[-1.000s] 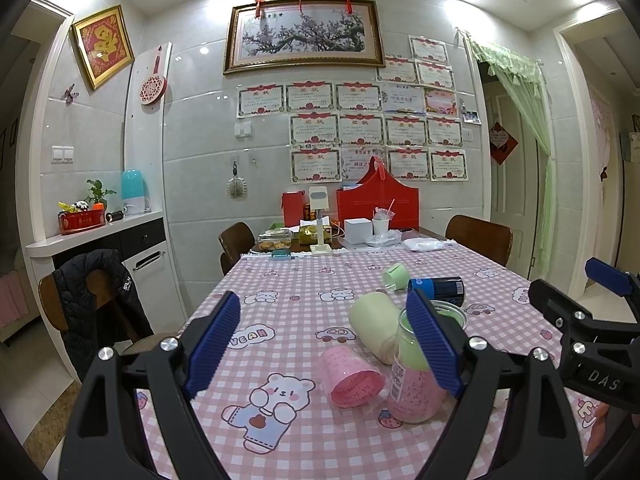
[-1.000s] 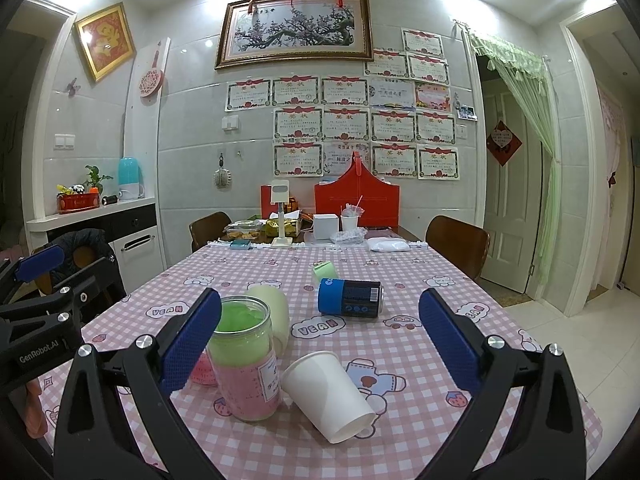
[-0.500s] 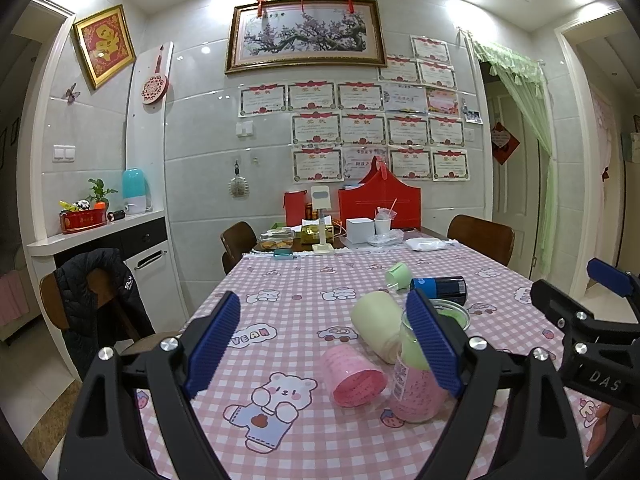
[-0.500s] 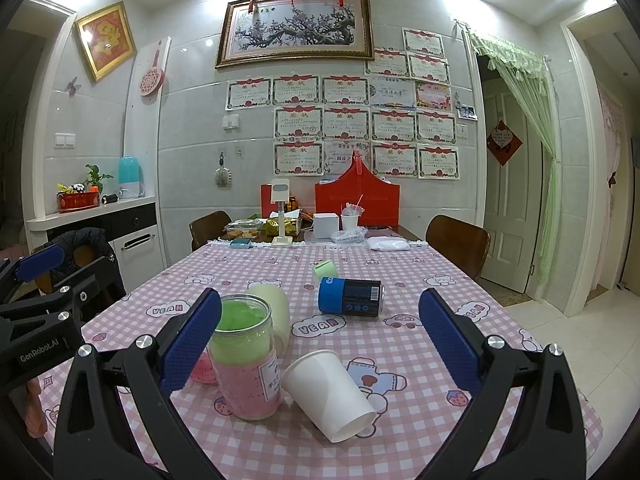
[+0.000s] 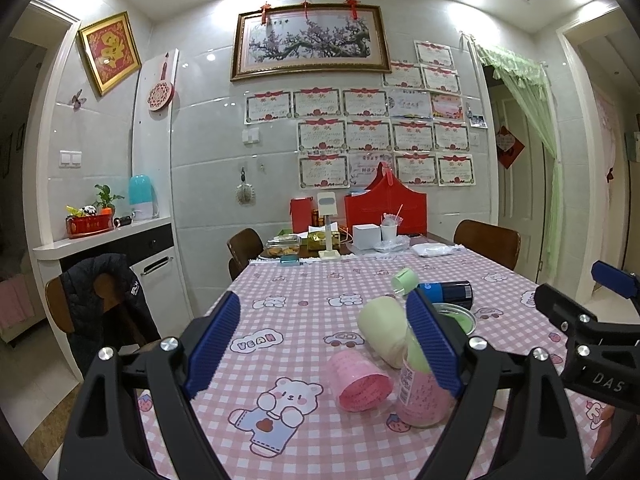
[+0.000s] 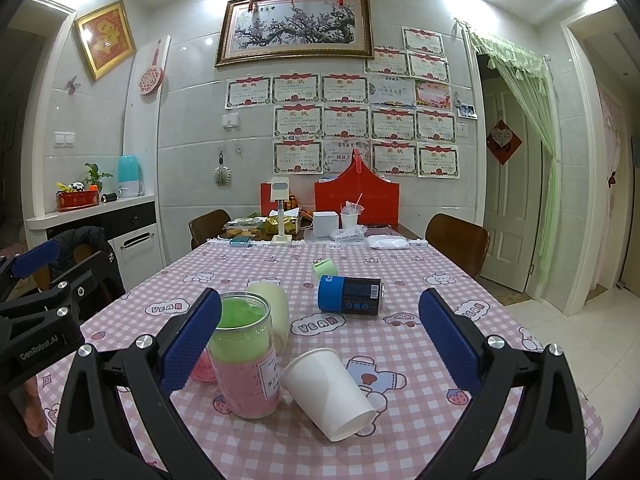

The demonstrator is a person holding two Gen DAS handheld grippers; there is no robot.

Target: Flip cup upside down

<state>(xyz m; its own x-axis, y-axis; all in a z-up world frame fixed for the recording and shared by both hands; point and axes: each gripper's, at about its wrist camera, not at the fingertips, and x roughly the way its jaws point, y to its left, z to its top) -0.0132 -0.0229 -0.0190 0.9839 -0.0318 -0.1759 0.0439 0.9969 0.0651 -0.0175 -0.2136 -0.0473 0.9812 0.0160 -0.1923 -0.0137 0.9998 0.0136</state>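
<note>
Several cups lie on their sides on the pink checked tablecloth (image 5: 288, 312). A white paper cup (image 6: 328, 392) lies in front of my right gripper (image 6: 320, 344), which is open and empty above the table. A pink cup (image 5: 360, 380) lies in front of my left gripper (image 5: 326, 344), also open and empty. A cream cup (image 5: 384, 332) and a small green cup (image 5: 405, 279) lie farther back. The cream cup (image 6: 276, 312) and the green cup (image 6: 325, 269) also show in the right wrist view.
An upright jar with green and pink contents (image 6: 244, 356) stands between the cups; it also shows in the left wrist view (image 5: 424, 392). A dark blue can (image 6: 350, 294) lies on its side. Boxes, a red bag (image 5: 386, 208) and chairs are at the far end.
</note>
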